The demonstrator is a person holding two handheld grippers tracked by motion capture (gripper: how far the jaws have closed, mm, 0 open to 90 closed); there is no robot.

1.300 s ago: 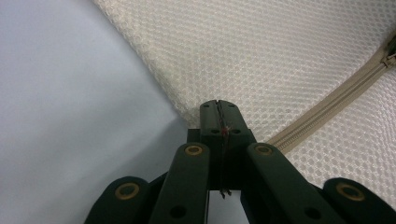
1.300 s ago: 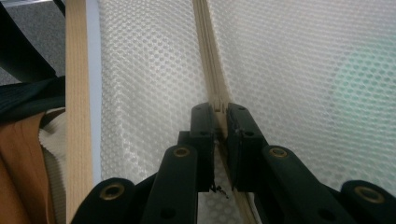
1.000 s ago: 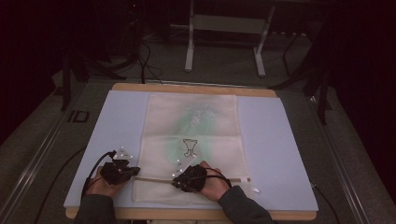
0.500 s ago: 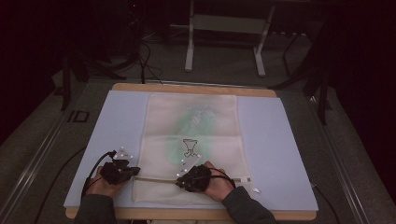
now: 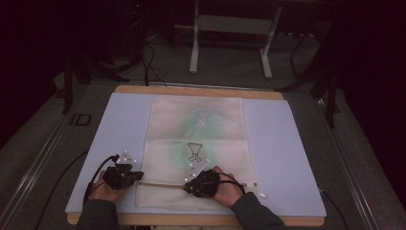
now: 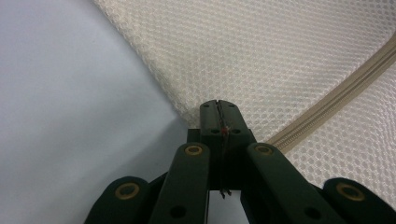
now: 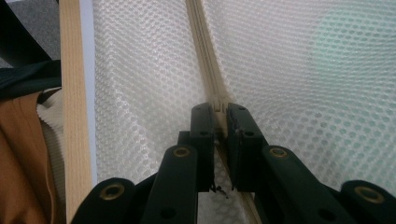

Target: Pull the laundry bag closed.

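A cream mesh bag [image 5: 196, 148] lies flat in the middle of the pale surface [image 5: 287, 143], its zipper [image 5: 163, 184] running along the near edge. The left gripper [image 5: 140, 175] pinches the bag's near left corner; the right gripper [image 5: 187, 186] clamps the zipper's pull midway along.

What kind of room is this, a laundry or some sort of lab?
Probably a lab or recording studio: a dark room, a pale mat on a wooden table, metal stand legs behind, cables across the floor.
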